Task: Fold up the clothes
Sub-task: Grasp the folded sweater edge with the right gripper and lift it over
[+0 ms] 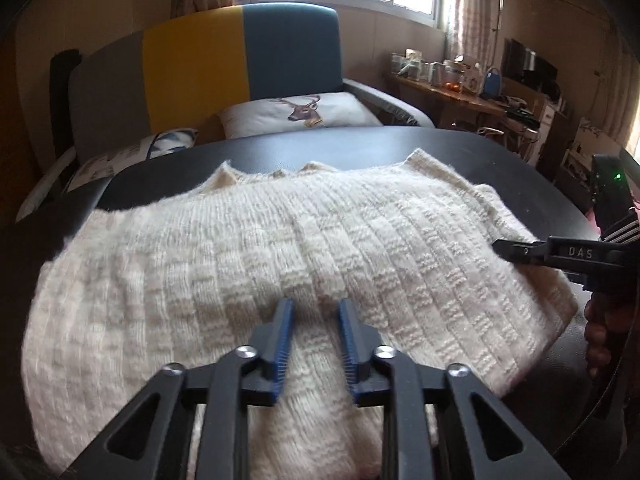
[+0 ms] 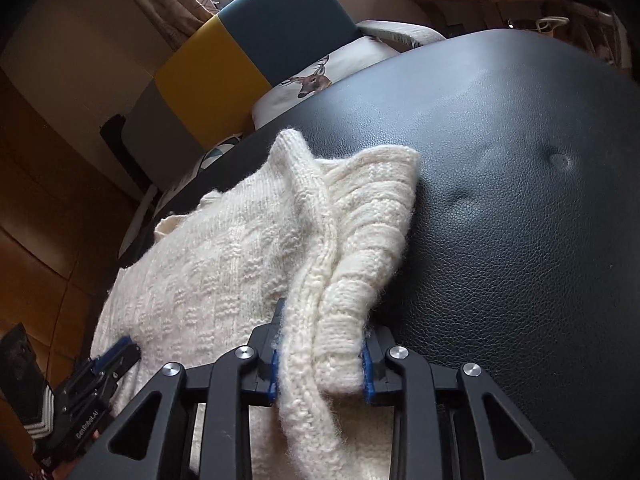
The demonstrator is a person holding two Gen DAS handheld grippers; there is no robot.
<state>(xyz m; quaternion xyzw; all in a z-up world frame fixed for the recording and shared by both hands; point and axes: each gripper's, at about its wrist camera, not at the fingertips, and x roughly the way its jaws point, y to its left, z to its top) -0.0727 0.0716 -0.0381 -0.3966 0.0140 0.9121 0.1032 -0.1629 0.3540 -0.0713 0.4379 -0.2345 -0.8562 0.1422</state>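
**Cream sweater on the black surface, right gripper clamped on its edge**

From my left wrist camera I see the cream knitted sweater (image 1: pixel 280 248) spread across the black leather-look surface (image 1: pixel 360 144), covering most of its near part. My left gripper (image 1: pixel 316 312) sits low over the knit with its blue-padded jaws a little apart; a narrow ridge of wool lies between them, but I cannot tell whether they actually pinch it.

My right gripper (image 2: pixel 320 356) has its jaws closed on a thick bunched fold of the sweater's edge, the ribbed hem hanging between the blue pads (image 2: pixel 367 368). That fold stands up from the surface, and bare black upholstery (image 2: pixel 520 200) lies open to its right, dimpled in places.

Beyond the surface stands a sofa with grey, yellow and blue back panels (image 1: pixel 240 60), and on its seat a white cushion with a deer print (image 1: pixel 300 114). Further right, a wooden side table (image 1: pixel 448 94) is crowded with jars and small items too small to identify. Nothing lies on the sweater besides the two grippers.
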